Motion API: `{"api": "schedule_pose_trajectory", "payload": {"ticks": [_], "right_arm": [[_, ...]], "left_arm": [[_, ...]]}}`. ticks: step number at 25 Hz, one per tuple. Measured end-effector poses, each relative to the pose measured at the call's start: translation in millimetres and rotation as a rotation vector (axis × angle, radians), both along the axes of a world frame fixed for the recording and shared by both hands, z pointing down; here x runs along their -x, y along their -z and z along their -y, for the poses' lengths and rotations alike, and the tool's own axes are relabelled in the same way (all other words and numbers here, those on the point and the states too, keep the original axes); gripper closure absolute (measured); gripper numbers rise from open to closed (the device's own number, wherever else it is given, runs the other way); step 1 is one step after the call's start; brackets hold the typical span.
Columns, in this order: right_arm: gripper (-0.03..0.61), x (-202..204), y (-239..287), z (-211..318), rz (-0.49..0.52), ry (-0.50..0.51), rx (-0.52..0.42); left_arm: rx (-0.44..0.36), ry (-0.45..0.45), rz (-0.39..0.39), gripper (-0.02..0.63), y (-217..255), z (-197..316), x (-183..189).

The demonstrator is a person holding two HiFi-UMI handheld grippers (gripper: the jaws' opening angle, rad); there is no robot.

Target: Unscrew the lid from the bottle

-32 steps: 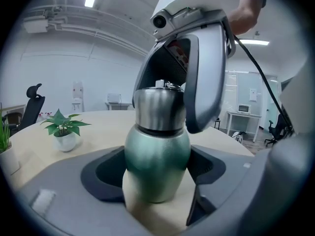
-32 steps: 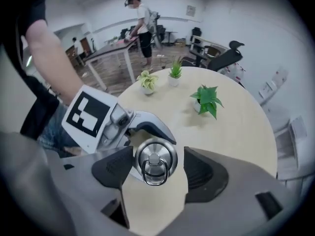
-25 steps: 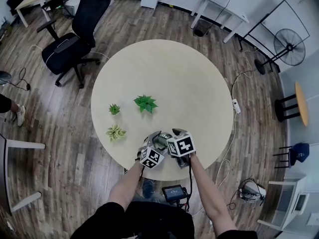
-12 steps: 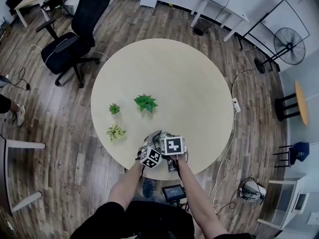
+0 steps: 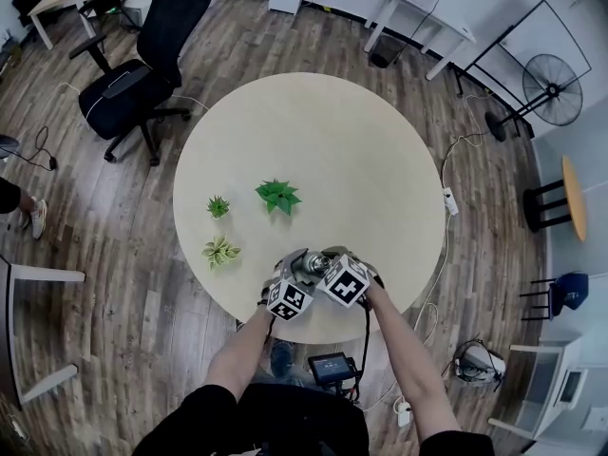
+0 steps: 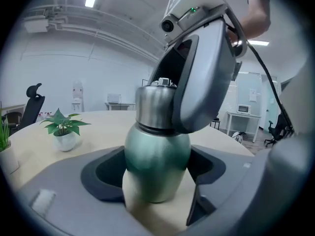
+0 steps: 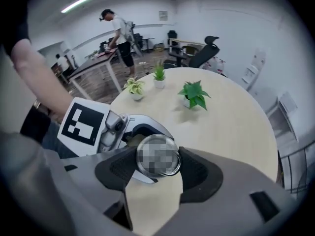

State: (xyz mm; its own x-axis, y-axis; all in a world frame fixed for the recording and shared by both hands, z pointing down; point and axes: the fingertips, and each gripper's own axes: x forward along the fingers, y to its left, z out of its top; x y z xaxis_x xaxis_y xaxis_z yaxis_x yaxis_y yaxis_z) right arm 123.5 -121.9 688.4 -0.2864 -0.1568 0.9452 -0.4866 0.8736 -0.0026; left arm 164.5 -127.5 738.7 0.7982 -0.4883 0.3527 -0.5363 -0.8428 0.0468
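Observation:
A green metal bottle (image 6: 156, 159) with a steel lid (image 6: 154, 107) stands upright near the round table's front edge. My left gripper (image 6: 157, 183) is shut on its green body, a pad against each side. From above, my right gripper (image 7: 156, 170) points steeply down over the lid (image 7: 157, 155); its jaws have just been closing and both pads now press on the lid's sides. In the head view the two marker cubes, left (image 5: 288, 299) and right (image 5: 344, 280), cover most of the bottle (image 5: 308, 266).
Three small potted plants (image 5: 277, 196) (image 5: 218, 208) (image 5: 220, 252) stand on the round table (image 5: 332, 141) left of and beyond the bottle. An office chair (image 5: 142, 65) is at the far left, and a fan (image 5: 556, 88) at the right. A person (image 7: 119, 31) stands far off.
The right gripper has rolled about the bottle's top, so its marker cube now sits at a different angle, and it has sunk a little. The left gripper and bottle have stayed put.

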Motion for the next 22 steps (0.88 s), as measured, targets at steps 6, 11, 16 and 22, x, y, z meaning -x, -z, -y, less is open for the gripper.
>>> {"api": "schedule_pose_trajectory", "payload": {"ticks": [6,11,16,22], "right_arm": [[0.313,0,-2,-10,-0.111,0.484,-0.015],[0.313,-2,8,-11,-0.107,0.567,-0.008],[0.313,3,27,-1,0.043,0.366,-0.06],[0.313,2,61,14,0.229,0.109,-0.188]], "left_arm": [[0.0,-0.002,0.003,0.241,0,0,0],[-0.002,-0.005,0.004,0.241,2,0,-1],[-0.001,-0.006,0.008,0.238,-1,0,0],[0.002,0.005,0.013,0.238,-3,2,1]]}}
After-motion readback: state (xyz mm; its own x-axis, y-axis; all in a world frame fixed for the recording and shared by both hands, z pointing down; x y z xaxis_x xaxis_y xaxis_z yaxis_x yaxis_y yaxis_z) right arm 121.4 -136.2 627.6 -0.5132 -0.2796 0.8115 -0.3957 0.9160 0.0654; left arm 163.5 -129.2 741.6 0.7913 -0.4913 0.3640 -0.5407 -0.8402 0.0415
